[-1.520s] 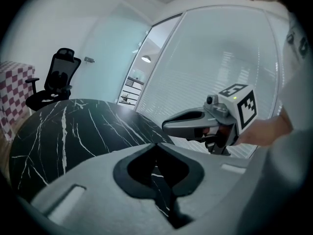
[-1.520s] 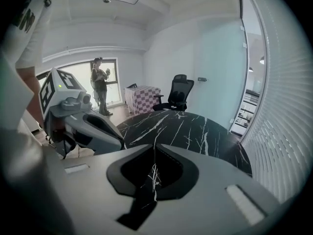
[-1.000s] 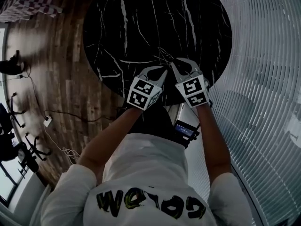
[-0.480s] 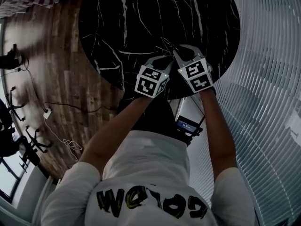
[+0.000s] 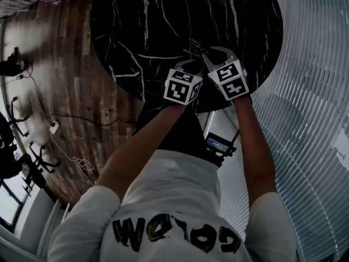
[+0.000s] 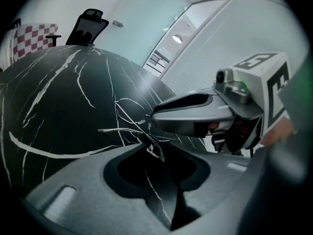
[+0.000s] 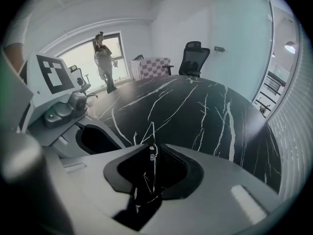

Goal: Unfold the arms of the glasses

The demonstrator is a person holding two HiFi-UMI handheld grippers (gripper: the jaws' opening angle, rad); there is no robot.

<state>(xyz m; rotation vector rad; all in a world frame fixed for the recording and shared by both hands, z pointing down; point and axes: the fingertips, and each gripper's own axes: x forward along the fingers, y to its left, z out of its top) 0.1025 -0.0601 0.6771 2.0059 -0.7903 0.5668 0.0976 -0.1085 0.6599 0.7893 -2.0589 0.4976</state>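
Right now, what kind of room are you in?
Probably an office meeting room: there's a big round black marble table, a black office chair beside it, and a large window.

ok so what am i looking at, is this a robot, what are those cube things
No robot: a person holds a gripper in each hand, and the marked cubes are part of them. The head view comes from a camera on the person's head, looking down. The other two come from cameras riding on the left gripper and right gripper, looking along their fingers. Thin wire glasses lie on the black marble table. Both sets of fingers have just been opening; a glasses arm stands between the right ones, but nothing is gripped.
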